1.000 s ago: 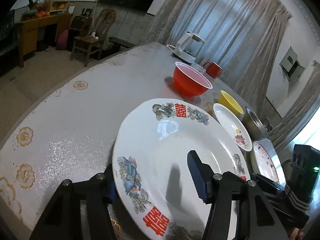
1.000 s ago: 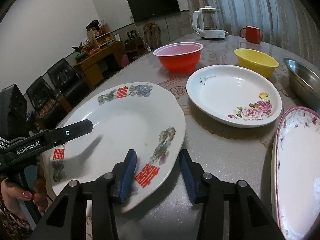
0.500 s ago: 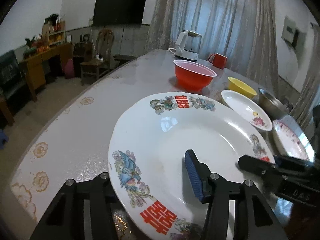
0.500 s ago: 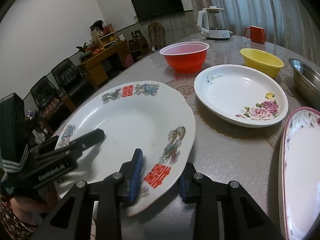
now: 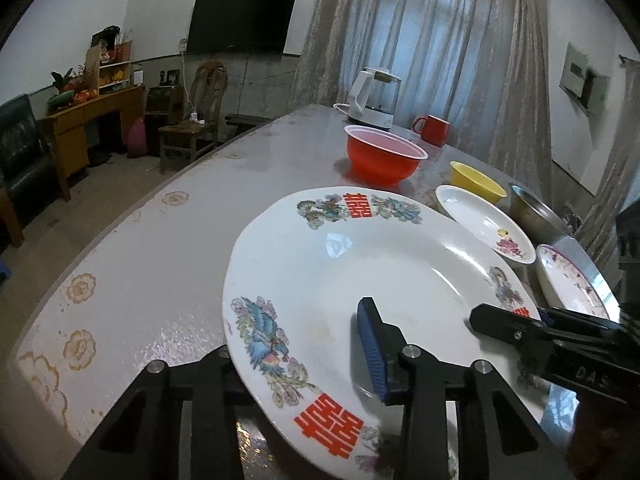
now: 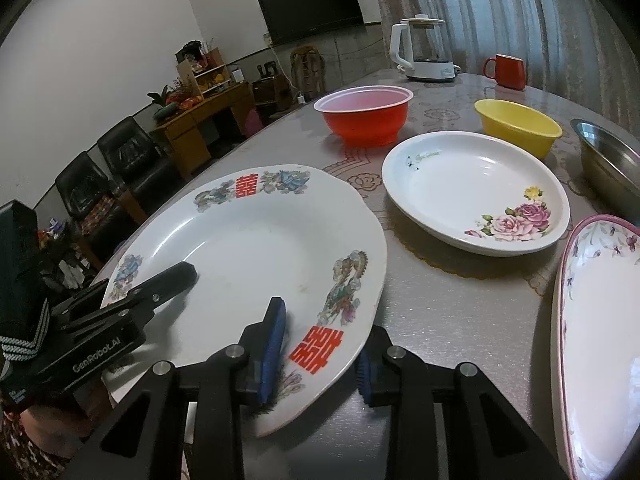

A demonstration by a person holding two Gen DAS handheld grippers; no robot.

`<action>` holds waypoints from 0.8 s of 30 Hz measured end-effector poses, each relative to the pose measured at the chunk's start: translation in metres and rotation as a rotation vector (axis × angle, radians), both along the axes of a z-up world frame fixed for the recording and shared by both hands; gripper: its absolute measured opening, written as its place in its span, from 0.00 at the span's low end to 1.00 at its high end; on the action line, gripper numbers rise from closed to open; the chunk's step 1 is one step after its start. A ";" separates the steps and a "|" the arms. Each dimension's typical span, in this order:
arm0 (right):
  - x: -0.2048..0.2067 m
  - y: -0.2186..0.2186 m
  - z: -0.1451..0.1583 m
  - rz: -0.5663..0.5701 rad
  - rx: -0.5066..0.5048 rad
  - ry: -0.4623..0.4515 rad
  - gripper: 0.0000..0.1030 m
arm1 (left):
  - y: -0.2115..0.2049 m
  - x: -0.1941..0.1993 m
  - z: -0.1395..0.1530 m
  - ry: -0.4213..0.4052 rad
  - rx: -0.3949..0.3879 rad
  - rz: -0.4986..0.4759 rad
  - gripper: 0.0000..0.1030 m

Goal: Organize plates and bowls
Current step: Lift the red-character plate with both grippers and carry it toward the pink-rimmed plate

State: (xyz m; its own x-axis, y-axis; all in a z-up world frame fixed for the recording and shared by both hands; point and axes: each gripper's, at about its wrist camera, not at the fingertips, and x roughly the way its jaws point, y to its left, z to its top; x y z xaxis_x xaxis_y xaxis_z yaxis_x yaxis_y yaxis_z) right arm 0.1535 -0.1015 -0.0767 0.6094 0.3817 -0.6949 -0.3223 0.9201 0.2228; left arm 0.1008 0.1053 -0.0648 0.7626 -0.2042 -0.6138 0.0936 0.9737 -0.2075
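A large white plate with red characters and phoenix prints (image 5: 380, 280) (image 6: 248, 248) is held above the table edge. My left gripper (image 5: 296, 356) straddles its near rim, one finger over and one under, shut on it. My right gripper (image 6: 320, 344) is shut on the opposite rim, and shows in the left wrist view (image 5: 520, 328). A rose-printed plate (image 6: 476, 188), a pink-rimmed plate (image 6: 600, 320), a red bowl (image 6: 364, 114), a yellow bowl (image 6: 518, 126) and a steel bowl (image 6: 612, 160) sit on the table.
A white kettle (image 6: 424, 52) and a red mug (image 6: 506, 71) stand at the far end of the round table (image 5: 160, 260). Chairs, a wooden desk and a wall TV are beyond the table's left edge.
The big plate has tilted and lifted slightly. My right gripper's fingers have closed onto its rim. The left gripper keeps its hold.
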 end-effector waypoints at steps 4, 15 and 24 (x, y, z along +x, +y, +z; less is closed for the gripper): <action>0.001 -0.005 0.000 -0.008 0.024 0.000 0.28 | -0.003 -0.006 0.000 -0.007 -0.012 -0.023 0.37; -0.023 -0.012 0.000 -0.008 -0.006 -0.041 0.28 | -0.017 -0.020 0.001 -0.018 -0.004 -0.051 0.37; -0.045 -0.033 0.013 -0.039 -0.034 -0.084 0.28 | -0.038 -0.029 0.003 -0.016 -0.047 -0.098 0.38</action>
